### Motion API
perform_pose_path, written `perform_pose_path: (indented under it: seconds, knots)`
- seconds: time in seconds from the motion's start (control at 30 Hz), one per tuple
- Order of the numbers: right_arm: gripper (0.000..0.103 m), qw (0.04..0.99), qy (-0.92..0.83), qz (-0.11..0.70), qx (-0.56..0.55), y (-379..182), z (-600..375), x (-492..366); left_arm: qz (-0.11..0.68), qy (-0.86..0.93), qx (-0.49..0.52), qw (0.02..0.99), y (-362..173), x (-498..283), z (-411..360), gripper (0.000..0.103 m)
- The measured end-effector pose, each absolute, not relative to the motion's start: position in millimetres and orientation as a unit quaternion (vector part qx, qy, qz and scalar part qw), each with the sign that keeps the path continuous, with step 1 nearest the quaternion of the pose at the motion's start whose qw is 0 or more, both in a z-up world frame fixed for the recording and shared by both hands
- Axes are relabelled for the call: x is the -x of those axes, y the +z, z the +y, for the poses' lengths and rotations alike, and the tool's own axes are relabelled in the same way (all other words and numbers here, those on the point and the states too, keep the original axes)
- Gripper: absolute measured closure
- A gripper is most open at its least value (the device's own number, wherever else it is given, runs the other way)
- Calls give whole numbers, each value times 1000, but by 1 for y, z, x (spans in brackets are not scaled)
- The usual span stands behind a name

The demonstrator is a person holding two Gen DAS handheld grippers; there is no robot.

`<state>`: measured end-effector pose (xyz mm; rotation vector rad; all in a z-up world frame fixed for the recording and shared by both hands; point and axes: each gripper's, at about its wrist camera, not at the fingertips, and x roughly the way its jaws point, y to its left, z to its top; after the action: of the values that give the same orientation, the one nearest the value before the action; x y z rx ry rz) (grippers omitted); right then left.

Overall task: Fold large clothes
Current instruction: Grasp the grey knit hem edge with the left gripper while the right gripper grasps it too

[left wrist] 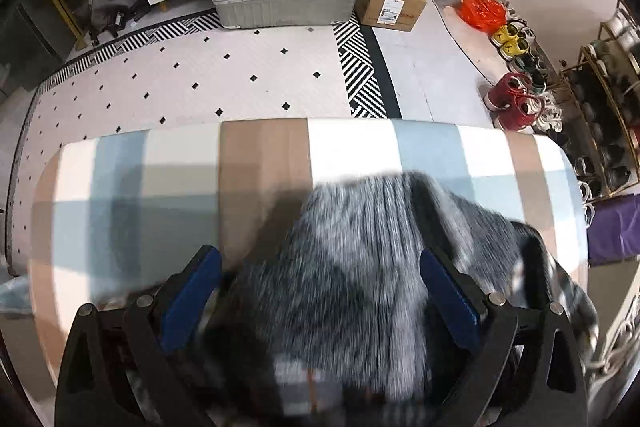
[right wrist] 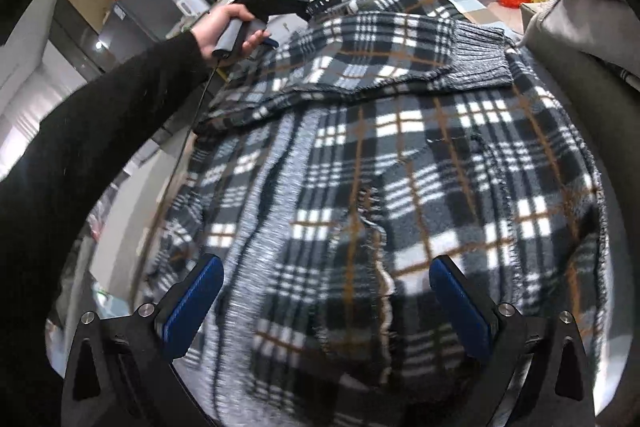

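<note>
A fuzzy plaid jacket [right wrist: 400, 163], dark grey, white and tan, lies spread out; both hand-held grippers, left [left wrist: 320, 291] and right [right wrist: 326, 291], hover with jaws apart.

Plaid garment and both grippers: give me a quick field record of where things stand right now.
garment: plaid fleece garment, spread over the striped surface
ribbed part: grey knit section lies folded across the far end
left gripper: open, fingers either side of blurred grey fabric; grip not closed
right gripper: open, above the plaid near its edge
hand: person's hand holds the left gripper's handle at the far left of the garment
image quality: left wrist view motion-blurred
</note>
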<state>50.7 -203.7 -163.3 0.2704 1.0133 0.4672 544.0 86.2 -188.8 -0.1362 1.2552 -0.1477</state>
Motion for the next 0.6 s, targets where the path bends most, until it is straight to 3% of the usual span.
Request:
perform_pose_path:
  seconds: [0.17, 0.4, 0.6]
  knots:
    - [0, 833, 214, 494, -126, -171, -207, -51, 595, -62, 69, 798, -186, -526, 85, 7]
    - [0, 843, 221, 479, -108, -162, -198, -43, 578, -75, 88, 808, -183, -495, 110, 82]
    - [0, 860, 203, 462, -77, -158, -193, -42, 520, -115, 78, 843, -155, -457, 111, 86]
